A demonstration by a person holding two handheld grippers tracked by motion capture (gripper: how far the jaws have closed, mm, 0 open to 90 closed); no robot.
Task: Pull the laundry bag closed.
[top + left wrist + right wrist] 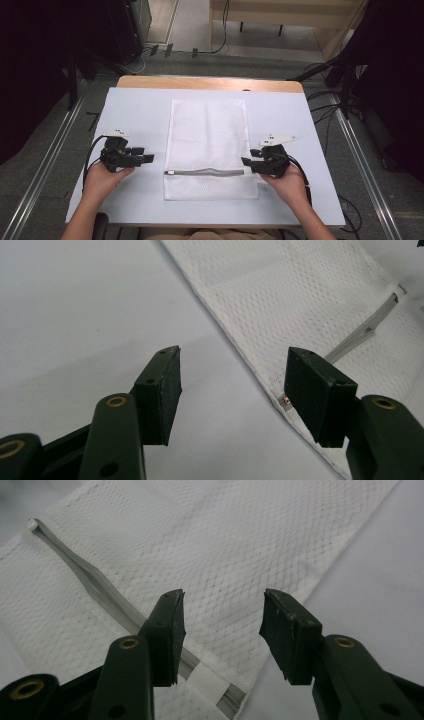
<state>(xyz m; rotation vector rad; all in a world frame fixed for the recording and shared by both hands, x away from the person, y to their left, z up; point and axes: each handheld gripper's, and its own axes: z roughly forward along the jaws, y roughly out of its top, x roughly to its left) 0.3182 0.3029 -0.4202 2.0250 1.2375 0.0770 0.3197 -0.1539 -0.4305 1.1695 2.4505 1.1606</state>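
Mesh laundry bag (207,145) lies flat on the middle of the white table (135,107), its grey zipper (205,173) running across near the table's front edge (the person's side). Left gripper (147,158) rests just off the bag's left edge, jaws spread wide with nothing between them. Right gripper (246,162) sits at the zipper's right end, jaws apart above the mesh, gripping nothing.
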